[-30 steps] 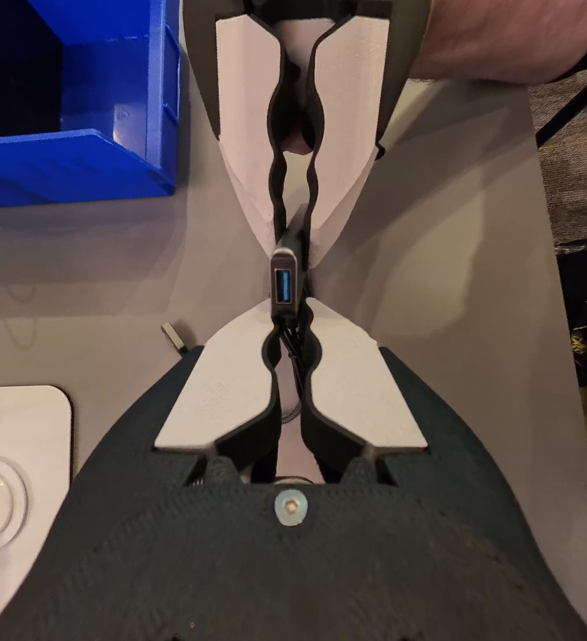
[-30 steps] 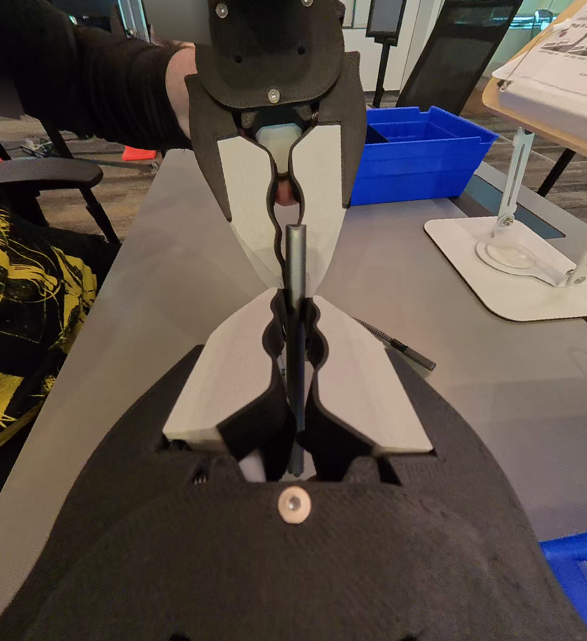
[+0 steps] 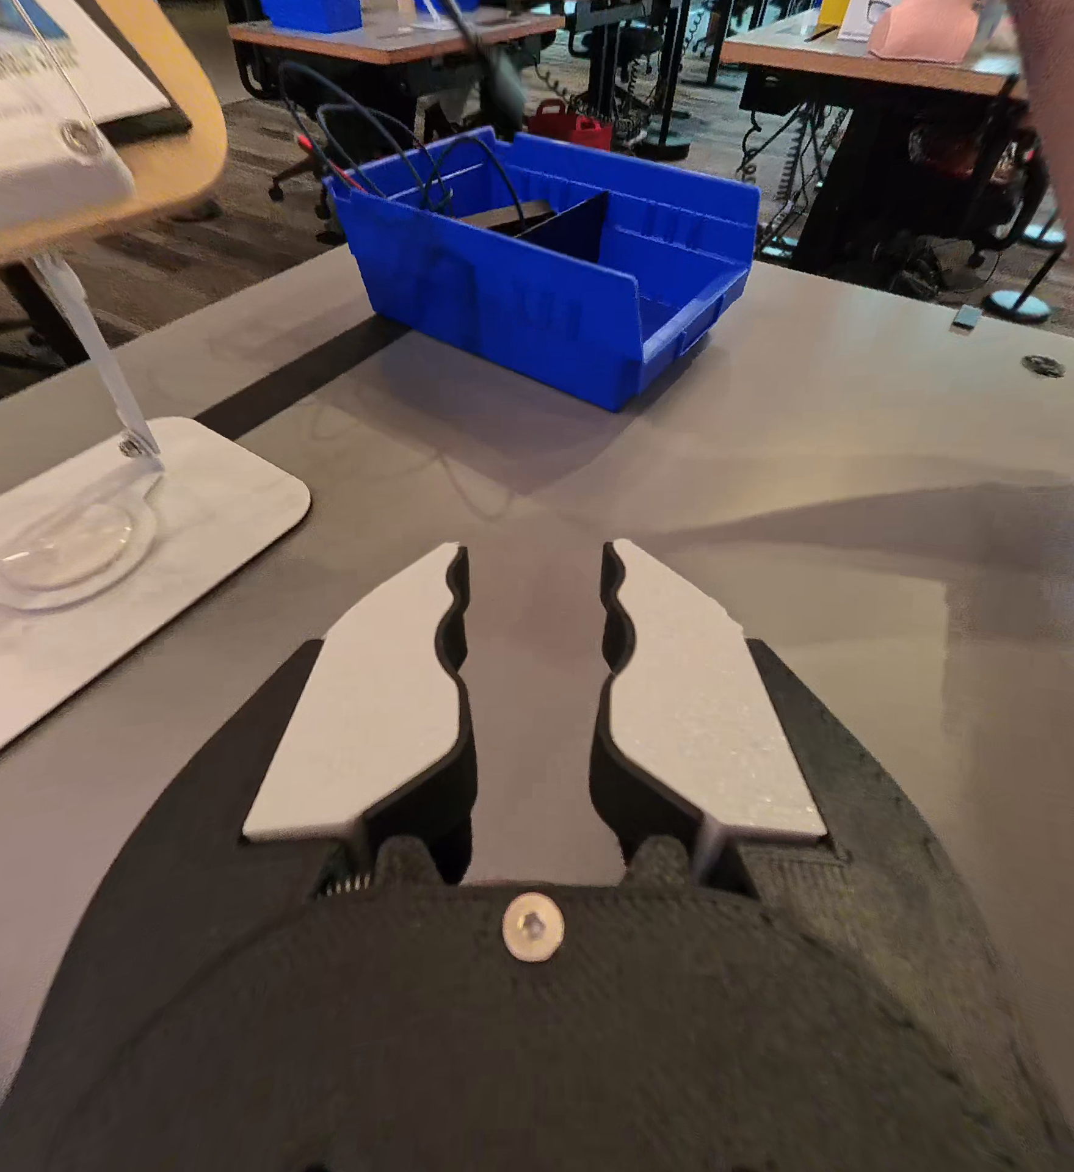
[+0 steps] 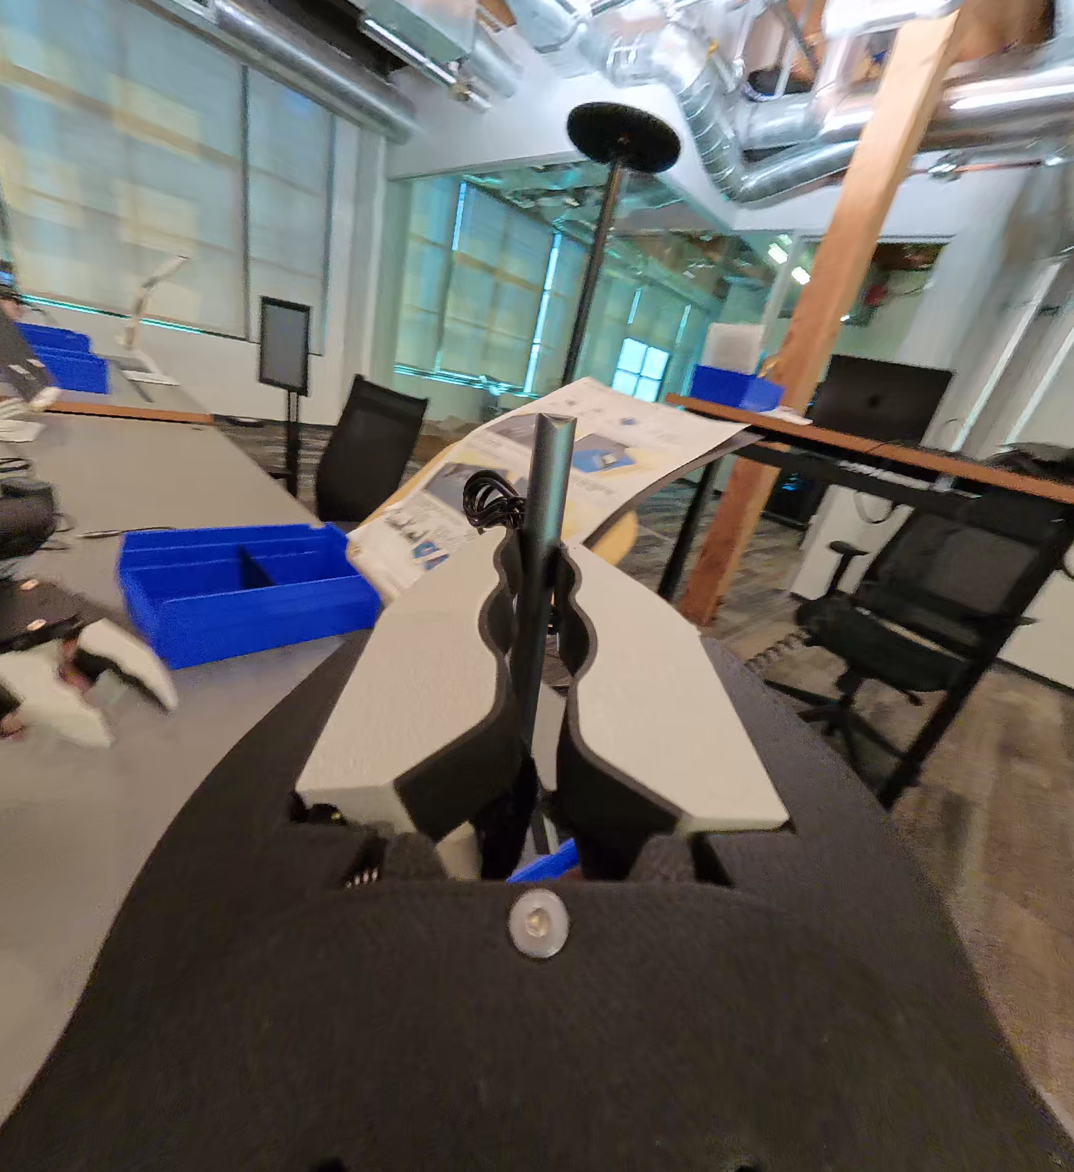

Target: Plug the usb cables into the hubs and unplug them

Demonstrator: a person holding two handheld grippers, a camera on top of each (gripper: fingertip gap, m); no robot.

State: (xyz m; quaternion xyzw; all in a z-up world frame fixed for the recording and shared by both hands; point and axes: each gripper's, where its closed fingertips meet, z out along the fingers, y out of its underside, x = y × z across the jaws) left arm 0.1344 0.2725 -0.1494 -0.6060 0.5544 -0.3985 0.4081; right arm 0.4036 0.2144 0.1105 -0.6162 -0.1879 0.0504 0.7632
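Left wrist view, L to R:
- White stand base (image 3: 109, 571), lower left of frame, w/ clear round disc on it; thin upright rising to a tilted board w/ printed sheet (image 3: 33, 95) at upper left.
- Grey table (image 3: 838, 507), fills mid frame.
- Blue bin (image 3: 521, 298), upper centre, on table; black divider inside; dark cables (image 3: 394, 152) loop out of its far left corner.
- Left gripper (image 3: 533, 555), lower centre: white fingers (image 3: 388, 685) wide apart, nothing between them, only bare tabletop shows in the gap.
- Small dark item (image 3: 965, 316) near table's far right edge, too small to ID.
- Blurred arm of a person at upper right edge.

Right wrist view, L to R (cam tilted up, room & ceiling ducts in upper half):
- Left gripper (image 4: 96, 697) again, far left mid-height, blurred, fingers apart, low over table.
- Blue bin (image 4: 236, 596), left of centre, divided compartments.
- Printed sheet (image 4: 616, 431) on board, centre, behind fingertips.
- Right gripper (image 4: 537, 552), centre: fingers clamped on a slim dark grey usb hub (image 4: 550, 482), seen edge-on, standing upright & sticking out past the tips; pads press both its sides.
- Bundled black cable (image 4: 490, 501), just left of hub at the fingertips; how it is attached, can't tell.
- Black office chair (image 4: 902, 621), right, on floor.
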